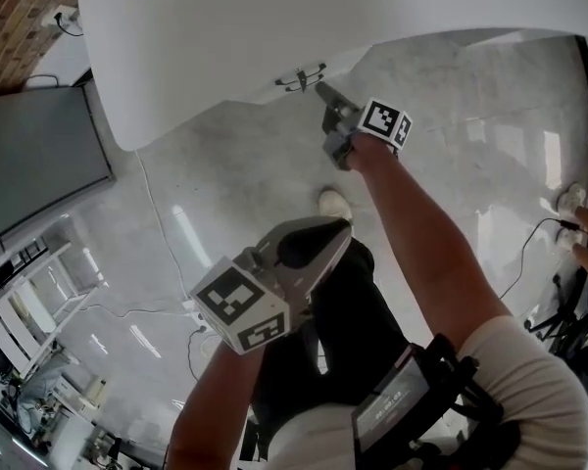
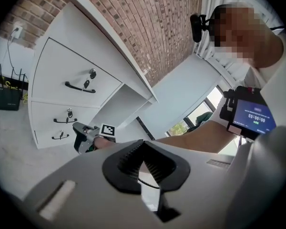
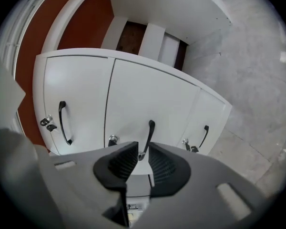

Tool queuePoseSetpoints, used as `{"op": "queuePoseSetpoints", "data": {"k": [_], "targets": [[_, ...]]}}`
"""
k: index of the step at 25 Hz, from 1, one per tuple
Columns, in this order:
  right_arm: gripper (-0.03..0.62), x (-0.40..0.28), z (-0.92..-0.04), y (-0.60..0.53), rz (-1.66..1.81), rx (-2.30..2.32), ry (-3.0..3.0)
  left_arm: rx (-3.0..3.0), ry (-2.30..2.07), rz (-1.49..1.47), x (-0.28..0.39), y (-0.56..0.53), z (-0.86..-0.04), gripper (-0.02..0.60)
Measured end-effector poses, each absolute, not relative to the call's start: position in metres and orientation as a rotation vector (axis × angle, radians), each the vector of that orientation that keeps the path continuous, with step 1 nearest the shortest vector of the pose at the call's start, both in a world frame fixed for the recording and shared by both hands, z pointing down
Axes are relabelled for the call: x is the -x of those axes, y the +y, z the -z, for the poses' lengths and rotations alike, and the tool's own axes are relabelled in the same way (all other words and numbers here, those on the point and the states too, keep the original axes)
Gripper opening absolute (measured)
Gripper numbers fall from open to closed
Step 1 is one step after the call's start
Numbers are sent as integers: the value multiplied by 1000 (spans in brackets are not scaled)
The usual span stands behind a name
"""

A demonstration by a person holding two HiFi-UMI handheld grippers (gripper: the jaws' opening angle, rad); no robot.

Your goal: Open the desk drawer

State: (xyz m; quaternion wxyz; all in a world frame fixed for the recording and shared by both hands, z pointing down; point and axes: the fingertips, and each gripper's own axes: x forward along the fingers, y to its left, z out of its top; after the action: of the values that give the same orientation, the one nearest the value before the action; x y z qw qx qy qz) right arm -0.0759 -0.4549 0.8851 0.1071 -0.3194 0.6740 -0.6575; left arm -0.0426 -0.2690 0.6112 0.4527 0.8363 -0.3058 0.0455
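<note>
A white desk drawer unit (image 3: pixel 128 94) has three drawer fronts, each with a black handle and a lock. All look closed. My right gripper (image 3: pixel 143 159) is open by a narrow gap and points at the middle drawer's handle (image 3: pixel 149 135), whose near end shows between the pads, apart from them. From the head view, the right gripper (image 1: pixel 325 94) reaches under the desktop (image 1: pixel 274 18) toward a handle (image 1: pixel 301 76). My left gripper (image 2: pixel 142 151) is shut on nothing and held back near my body (image 1: pixel 314 248). In its view the right gripper (image 2: pixel 78 136) sits by the lower drawers (image 2: pixel 62 123).
A brick wall (image 2: pixel 148 27) runs behind the desk. Cables (image 1: pixel 167 233) trail over the pale floor, and a black box (image 2: pixel 2 99) sits at the left by the wall. My foot (image 1: pixel 335 204) stands below the desk's edge. Equipment stands at the right (image 1: pixel 568 204).
</note>
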Motion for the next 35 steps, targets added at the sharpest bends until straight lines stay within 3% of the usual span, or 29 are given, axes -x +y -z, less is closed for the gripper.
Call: {"op": "queuePoseSetpoints", "data": {"k": [13,17,35], "targets": [[75,93,-907,-484,1872,961,1956,-2044,-773,-93,55,-272,-627,6],[40,93,-906,-488,1861,962,1899,-2039,-758,-90,52,-269,-630,6],[26,68,-904,-427,1938,980,1785,-2050,-712,-66,51,-250,-618,6]]}}
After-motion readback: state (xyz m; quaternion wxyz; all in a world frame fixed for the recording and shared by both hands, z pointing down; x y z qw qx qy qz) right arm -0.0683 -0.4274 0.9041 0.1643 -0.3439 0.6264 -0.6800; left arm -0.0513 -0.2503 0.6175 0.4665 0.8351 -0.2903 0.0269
